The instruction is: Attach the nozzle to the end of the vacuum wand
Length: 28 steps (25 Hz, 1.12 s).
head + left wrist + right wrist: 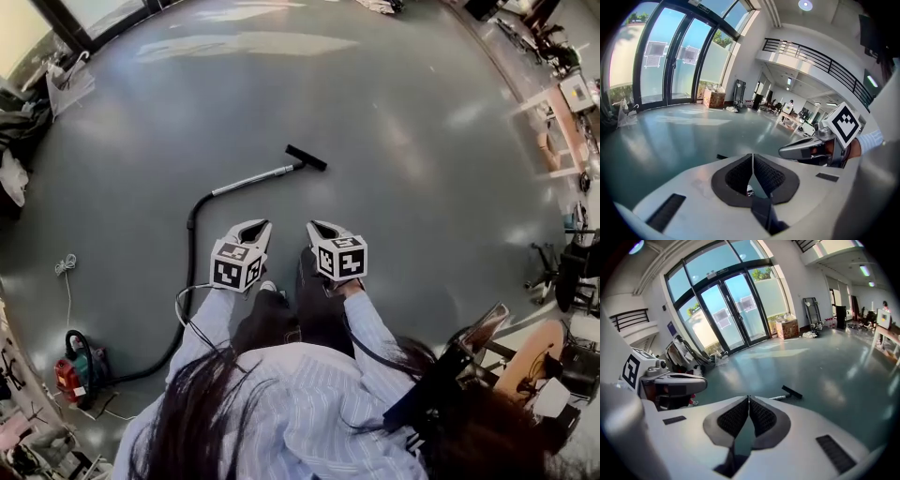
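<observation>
On the grey floor ahead of me lies the silver vacuum wand [251, 179], and the flat black nozzle [307, 157] sits at its far end, joined to it. A black hose [191, 246] curves from the wand's near end back toward me. The nozzle [792, 392] and a bit of the wand [777, 398] also show just past the right jaws in the right gripper view. My left gripper [251, 228] [753, 155] and right gripper [324, 228] [749, 398] hang side by side above the floor, short of the wand. Both are shut with nothing between the pads.
The hose runs to a red vacuum cleaner [77, 370] at the lower left, near a loose white cable [66, 267]. Bags [67, 82] lie by the glass doors [726, 310]. Desks and chairs [562, 272] crowd the right side.
</observation>
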Tool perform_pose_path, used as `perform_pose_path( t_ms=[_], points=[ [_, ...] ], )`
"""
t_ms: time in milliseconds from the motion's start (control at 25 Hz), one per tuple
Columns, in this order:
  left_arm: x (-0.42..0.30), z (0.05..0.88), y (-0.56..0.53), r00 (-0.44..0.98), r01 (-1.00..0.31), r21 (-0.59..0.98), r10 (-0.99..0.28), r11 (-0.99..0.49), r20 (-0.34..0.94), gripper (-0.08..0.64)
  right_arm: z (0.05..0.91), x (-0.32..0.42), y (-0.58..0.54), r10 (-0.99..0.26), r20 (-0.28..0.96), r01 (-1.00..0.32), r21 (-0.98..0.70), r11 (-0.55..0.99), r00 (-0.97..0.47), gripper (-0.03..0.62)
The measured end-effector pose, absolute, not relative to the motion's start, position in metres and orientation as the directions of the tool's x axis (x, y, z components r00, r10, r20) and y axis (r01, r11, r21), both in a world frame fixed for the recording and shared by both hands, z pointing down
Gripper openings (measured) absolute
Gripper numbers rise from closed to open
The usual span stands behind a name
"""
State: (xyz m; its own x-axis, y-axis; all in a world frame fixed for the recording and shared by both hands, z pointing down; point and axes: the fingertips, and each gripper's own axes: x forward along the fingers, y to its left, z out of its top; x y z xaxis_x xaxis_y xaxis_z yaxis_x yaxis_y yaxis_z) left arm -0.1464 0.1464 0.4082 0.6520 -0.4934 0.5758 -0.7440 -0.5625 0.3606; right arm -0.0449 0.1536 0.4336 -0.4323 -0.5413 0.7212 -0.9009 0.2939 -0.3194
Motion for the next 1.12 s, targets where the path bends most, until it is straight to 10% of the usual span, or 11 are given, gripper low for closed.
perform_pose_path(
  t_ms=[1120],
  points=[
    [0.012, 0.359, 0.367, 0.66, -0.751, 0.42, -0.557, -0.51, 0.504, 0.017, 0.387, 0.076, 0.369, -0.525, 0.704, -0.872, -0.306, 0.383, -0.478, 0.012]
  ],
)
